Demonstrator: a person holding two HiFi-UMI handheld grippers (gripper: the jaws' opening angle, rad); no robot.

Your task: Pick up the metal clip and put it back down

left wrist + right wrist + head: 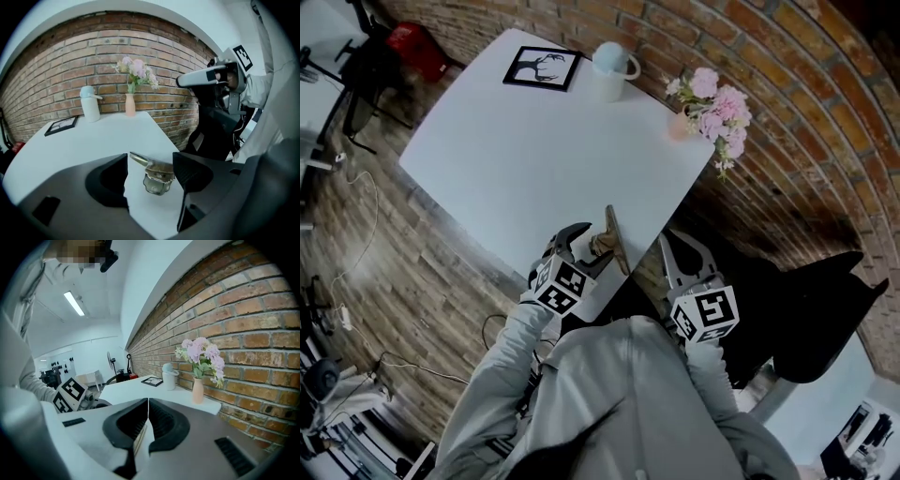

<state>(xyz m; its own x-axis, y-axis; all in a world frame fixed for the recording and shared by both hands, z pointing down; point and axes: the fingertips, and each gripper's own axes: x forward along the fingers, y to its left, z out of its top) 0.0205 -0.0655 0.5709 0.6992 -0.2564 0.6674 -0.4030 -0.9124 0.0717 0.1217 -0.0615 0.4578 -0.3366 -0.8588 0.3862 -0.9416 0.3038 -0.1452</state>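
The metal clip [616, 239] hangs near the white table's [516, 159] front edge with its long lever raised. In the left gripper view the clip [157, 180] fills the gap between the wide-set jaws of my left gripper [150, 173], lever tip at the left pad and body against the right pad. The left gripper [589, 248] is shut on it just above the tabletop. My right gripper [684, 253] hovers past the table edge to the right. Its jaws meet in the right gripper view [148, 403], with nothing held.
At the table's far side stand a framed picture [542, 67], a pale lidded mug [611, 67] and a vase of pink flowers [712, 108] against the brick wall. A black chair [806, 309] sits below the right gripper. Cables lie on the wooden floor [356, 272].
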